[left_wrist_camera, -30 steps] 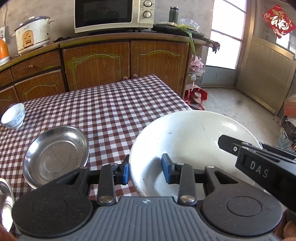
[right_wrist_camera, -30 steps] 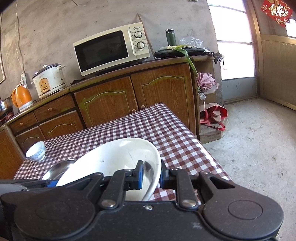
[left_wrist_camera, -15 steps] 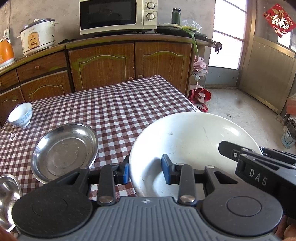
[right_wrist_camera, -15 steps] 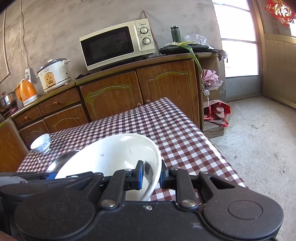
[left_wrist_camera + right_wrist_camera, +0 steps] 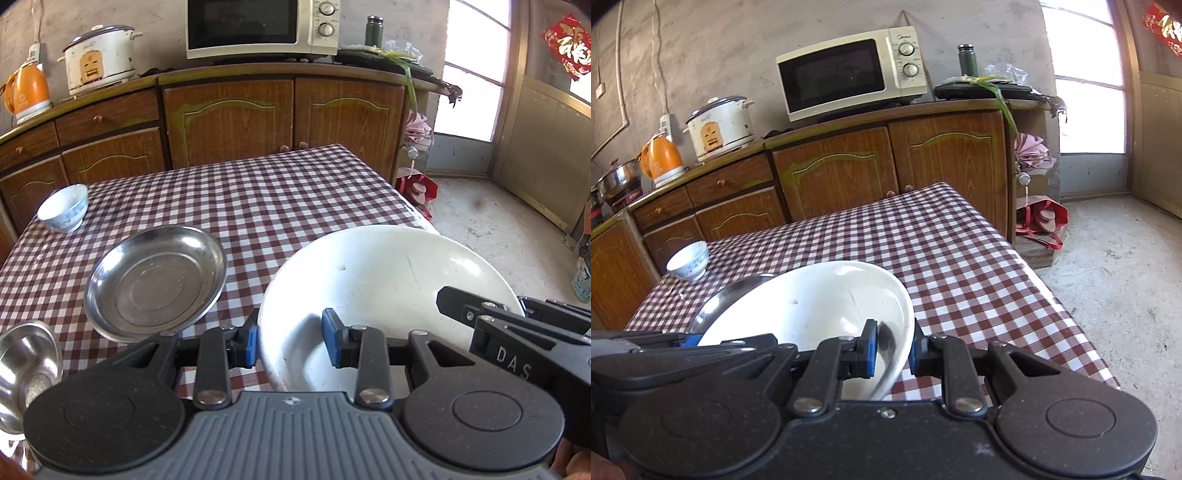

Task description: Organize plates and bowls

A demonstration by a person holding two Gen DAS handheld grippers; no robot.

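Raised and drawn back since the earlier frames, both grippers now show more of the checked table (image 5: 295, 192); the steel plate (image 5: 155, 280) sits nearer mid-view. Right gripper (image 5: 892, 356): narrow, its blue pads pinching the right rim of the white bowl (image 5: 812, 306), which is carried tilted above the table's near right corner. Left gripper (image 5: 288, 341): wide, straddling the bowl's near left rim without pinching it. Key relation — the steel plate lies left of and just beyond the bowl, on the left gripper's side, well apart from the small porcelain bowl (image 5: 62, 212) at the far left edge. Stacking probably calls for a leftward carry.
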